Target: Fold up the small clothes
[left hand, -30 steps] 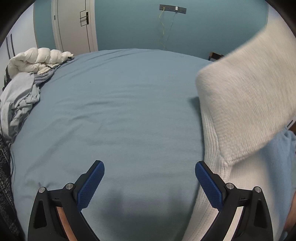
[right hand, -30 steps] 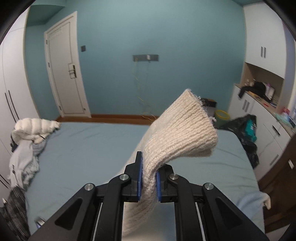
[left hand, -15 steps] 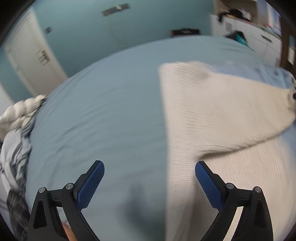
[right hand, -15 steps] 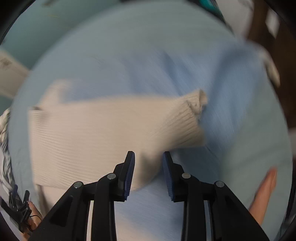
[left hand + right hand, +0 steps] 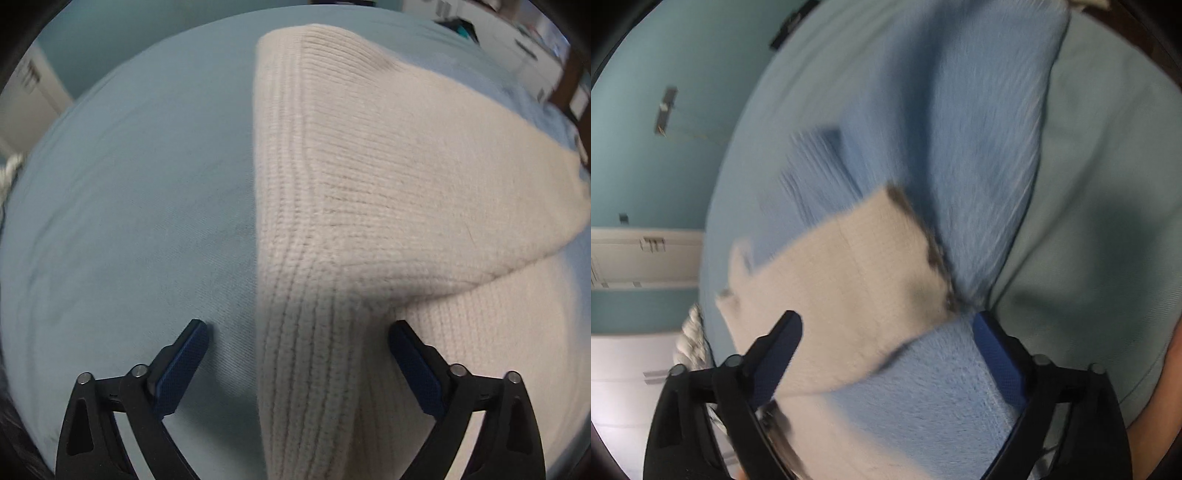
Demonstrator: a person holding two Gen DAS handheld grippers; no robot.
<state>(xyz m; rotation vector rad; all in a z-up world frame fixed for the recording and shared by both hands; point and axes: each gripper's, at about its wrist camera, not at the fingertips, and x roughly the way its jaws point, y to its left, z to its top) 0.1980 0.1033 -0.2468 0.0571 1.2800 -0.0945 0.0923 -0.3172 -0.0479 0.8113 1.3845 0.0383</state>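
Note:
A cream knit sweater lies on the blue-grey bed sheet, with one sleeve folded across its body. My left gripper points down at the sweater's ribbed left edge. Its jaws stand wide and are closing a little, with that edge between them and the pads off the cloth. In the right wrist view the sleeve end rests on a light blue fleece garment. My right gripper hangs just above it. Its jaws are opening and the sleeve lies loose between them.
The bed sheet stretches to the right of the fleece. A white bundle of clothes lies at the bed's far edge near the teal wall. White cupboards stand beyond the bed. A person's arm shows at the right rim.
The right gripper came down from holding the sleeve in the air, rolled, and let go, so the sleeve now lies across the sweater. The left gripper dropped closer to the sweater's edge.

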